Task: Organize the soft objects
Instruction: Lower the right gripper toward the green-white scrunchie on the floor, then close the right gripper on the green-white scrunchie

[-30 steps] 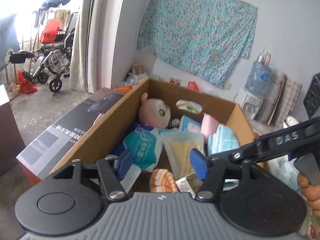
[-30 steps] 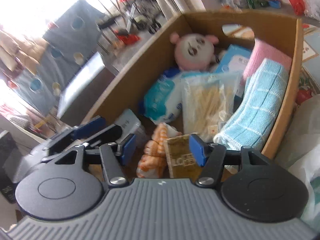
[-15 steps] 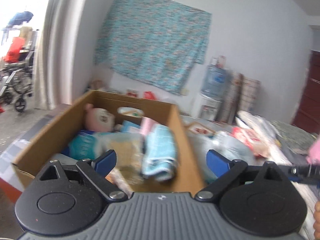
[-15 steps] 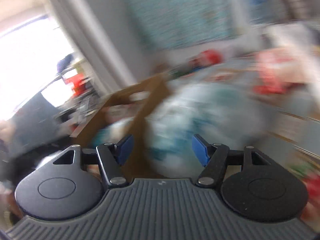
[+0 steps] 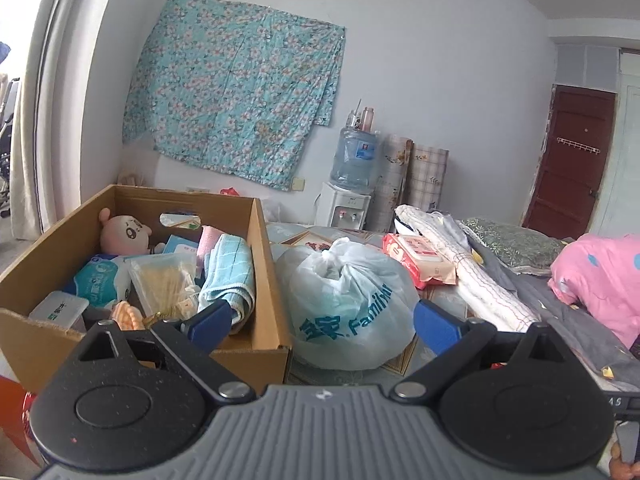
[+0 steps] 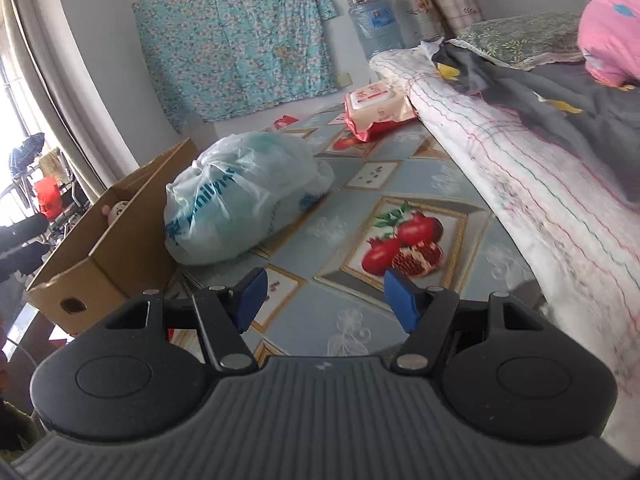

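Note:
A cardboard box [image 5: 264,280] at the left holds a pink plush doll [image 5: 124,234], a folded blue towel [image 5: 230,272] and several soft packs. To its right lies a knotted white plastic bag [image 5: 344,292] [image 6: 240,196]. Behind the bag is a red wipes pack [image 5: 416,256] [image 6: 374,106]. My left gripper [image 5: 324,322] stands wide open and empty, with the bag straight ahead beyond its fingers. My right gripper [image 6: 326,296] hovers open over the tabletop, right of the bag, with nothing between its fingers.
The fruit-patterned table cover [image 6: 360,208] runs between the bag and a rolled white quilt [image 6: 520,168] on the right. A grey cloth [image 6: 540,92], a green pillow [image 5: 512,244] and a pink blanket [image 5: 600,276] lie beyond. A water dispenser [image 5: 354,184] stands at the wall.
Both grippers swung right, away from over the box, toward the bag and table. The left jaws spread wider. The right view no longer looks into the box.

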`<move>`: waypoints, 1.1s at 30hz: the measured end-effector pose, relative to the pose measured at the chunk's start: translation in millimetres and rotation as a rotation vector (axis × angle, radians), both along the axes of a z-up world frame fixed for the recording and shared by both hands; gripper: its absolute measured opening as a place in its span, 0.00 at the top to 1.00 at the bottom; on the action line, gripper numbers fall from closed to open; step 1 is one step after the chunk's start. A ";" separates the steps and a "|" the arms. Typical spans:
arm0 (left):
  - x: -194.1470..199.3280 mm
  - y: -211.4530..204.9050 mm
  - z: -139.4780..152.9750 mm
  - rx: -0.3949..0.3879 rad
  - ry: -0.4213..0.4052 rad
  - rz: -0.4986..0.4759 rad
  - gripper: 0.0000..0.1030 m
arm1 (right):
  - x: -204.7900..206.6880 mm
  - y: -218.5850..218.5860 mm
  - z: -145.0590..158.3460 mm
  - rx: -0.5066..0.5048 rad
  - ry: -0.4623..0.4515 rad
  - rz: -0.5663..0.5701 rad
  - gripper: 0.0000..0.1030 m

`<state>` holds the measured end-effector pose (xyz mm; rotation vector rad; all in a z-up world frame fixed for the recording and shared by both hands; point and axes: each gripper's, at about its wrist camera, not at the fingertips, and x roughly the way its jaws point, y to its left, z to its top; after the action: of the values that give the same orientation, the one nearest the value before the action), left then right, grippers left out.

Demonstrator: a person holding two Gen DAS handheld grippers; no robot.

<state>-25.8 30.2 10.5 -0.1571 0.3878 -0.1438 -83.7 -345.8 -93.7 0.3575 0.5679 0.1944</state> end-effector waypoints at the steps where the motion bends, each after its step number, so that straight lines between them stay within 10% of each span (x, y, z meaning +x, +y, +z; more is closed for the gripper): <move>1: -1.8 0.4 -0.4 0.000 0.000 0.000 0.04 | -1.5 0.0 -0.9 0.004 0.002 -0.002 0.37; 9: -7.9 -11.0 0.6 -0.010 -0.002 -0.008 0.04 | -0.5 -6.7 -37.2 -0.012 0.058 -0.019 0.37; 28: 28.8 -55.7 -11.6 0.033 0.087 0.001 0.04 | 103.8 -13.5 -311.9 -0.387 0.517 0.004 0.47; 33: 33.9 -63.0 -14.1 0.070 0.106 -0.009 0.04 | 128.1 -15.7 -363.6 -0.353 0.591 0.037 0.47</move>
<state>8.1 -32.8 -3.6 -0.0939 0.4989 -0.1311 44.4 -361.6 -457.3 0.0521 1.1742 0.0167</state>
